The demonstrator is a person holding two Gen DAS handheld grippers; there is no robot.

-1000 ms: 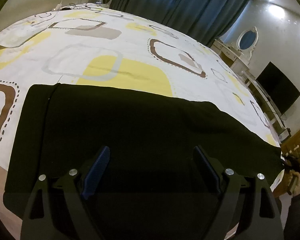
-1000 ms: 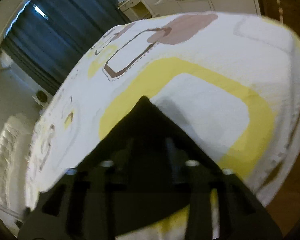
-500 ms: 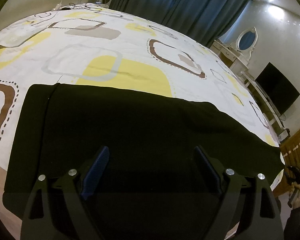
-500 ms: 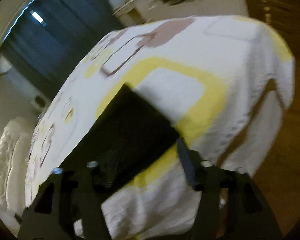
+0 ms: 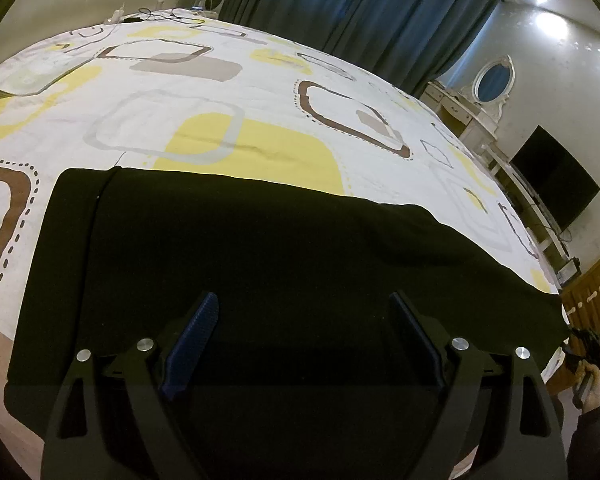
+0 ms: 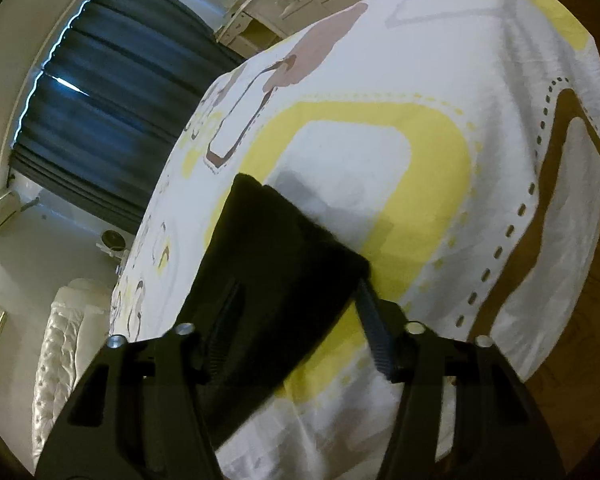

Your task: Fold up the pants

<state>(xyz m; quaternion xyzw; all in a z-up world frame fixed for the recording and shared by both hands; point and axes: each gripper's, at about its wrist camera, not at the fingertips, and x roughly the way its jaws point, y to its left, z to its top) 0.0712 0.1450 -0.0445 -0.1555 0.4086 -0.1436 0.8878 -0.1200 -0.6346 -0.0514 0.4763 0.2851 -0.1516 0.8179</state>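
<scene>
Black pants (image 5: 260, 248) lie flat along the near edge of the bed, waistband at the left, leg ends at the far right. My left gripper (image 5: 304, 340) is open and empty, hovering over the middle of the pants. In the right wrist view the leg end (image 6: 276, 264) lies flat on the sheet. My right gripper (image 6: 296, 320) is open and empty just above it, its right finger (image 6: 376, 340) beside the hem corner. The right gripper also shows small at the far right of the left wrist view (image 5: 584, 344).
The bed has a white sheet (image 5: 260, 92) with yellow and brown shapes. Dark curtains (image 5: 360, 16), a white dresser with an oval mirror (image 5: 492, 80) and a black TV (image 5: 556, 180) stand beyond it. The wooden floor (image 6: 580, 360) lies past the bed's corner.
My right gripper opened and let go of the leg end, which dropped flat on the sheet, then drew back a little. My left gripper has barely moved.
</scene>
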